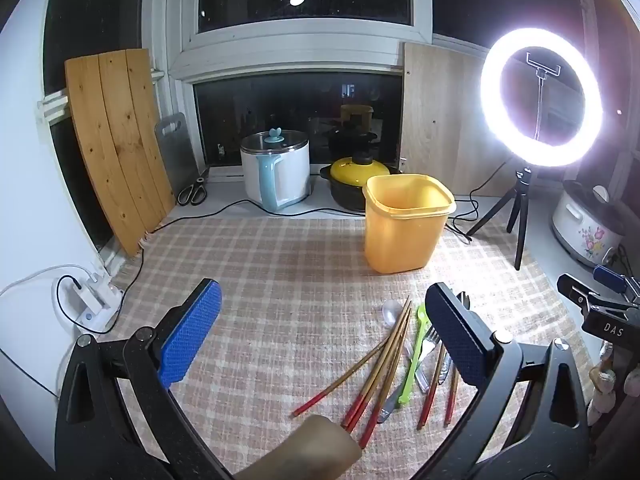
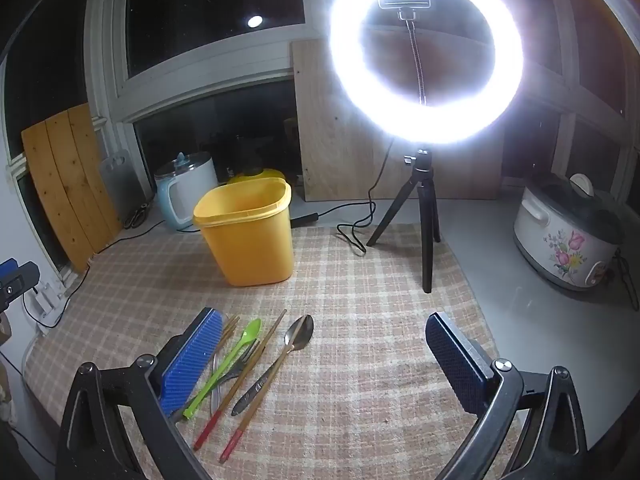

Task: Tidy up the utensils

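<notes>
Both tools, left [image 1: 322, 330] and right [image 2: 324, 354], hover released above mixed chopsticks, spoons and forks [image 2: 256, 364] scattered on the checked-cloth counter [image 2: 360, 280], near the empty yellow plastic tub [image 2: 248, 236]; nothing picked yet, so grasping one utensil likely comes next.

Utensils [image 2: 248, 364] lie piled on the mat [image 2: 360, 320], the bin [image 2: 246, 236] stands behind them (ring light [image 2: 426, 52] off to its right), pots [image 1: 276, 172] further back.
</notes>
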A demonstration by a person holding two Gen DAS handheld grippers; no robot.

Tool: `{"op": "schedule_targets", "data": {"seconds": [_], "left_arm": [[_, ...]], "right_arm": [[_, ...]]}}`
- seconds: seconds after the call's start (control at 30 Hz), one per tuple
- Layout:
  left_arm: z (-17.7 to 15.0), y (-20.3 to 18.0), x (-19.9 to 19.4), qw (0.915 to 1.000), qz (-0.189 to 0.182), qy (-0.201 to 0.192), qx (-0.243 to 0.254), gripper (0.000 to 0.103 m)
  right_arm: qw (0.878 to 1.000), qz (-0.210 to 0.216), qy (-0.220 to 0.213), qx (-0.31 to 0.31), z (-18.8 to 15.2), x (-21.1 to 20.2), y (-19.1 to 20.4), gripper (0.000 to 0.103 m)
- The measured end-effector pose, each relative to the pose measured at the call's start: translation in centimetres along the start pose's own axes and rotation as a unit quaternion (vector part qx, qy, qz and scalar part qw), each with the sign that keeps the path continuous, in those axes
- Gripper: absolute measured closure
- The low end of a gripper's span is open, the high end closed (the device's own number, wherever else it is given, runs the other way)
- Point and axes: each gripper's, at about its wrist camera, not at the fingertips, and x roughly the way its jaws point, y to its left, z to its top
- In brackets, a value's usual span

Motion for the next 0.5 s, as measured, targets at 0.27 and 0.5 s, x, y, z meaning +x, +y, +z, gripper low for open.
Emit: {"op": "schedule_targets", "data": {"seconds": [0.27,0.5], "left_arm": [[0.2,-0.1,-1.1,1.0,-0.002,0.001,0.003,0.0],[0.2,0.0,-2.2,1.0,-0.004,-0.003,0.0,0.0]], "right_arm": [[1.0,0.002,-0.006,0.007,-0.4,-1.0,-0.3,0.0],[1.0,0.004,-0.008,0.003,-0.4,-1.6,-0.2,0.0]]}}
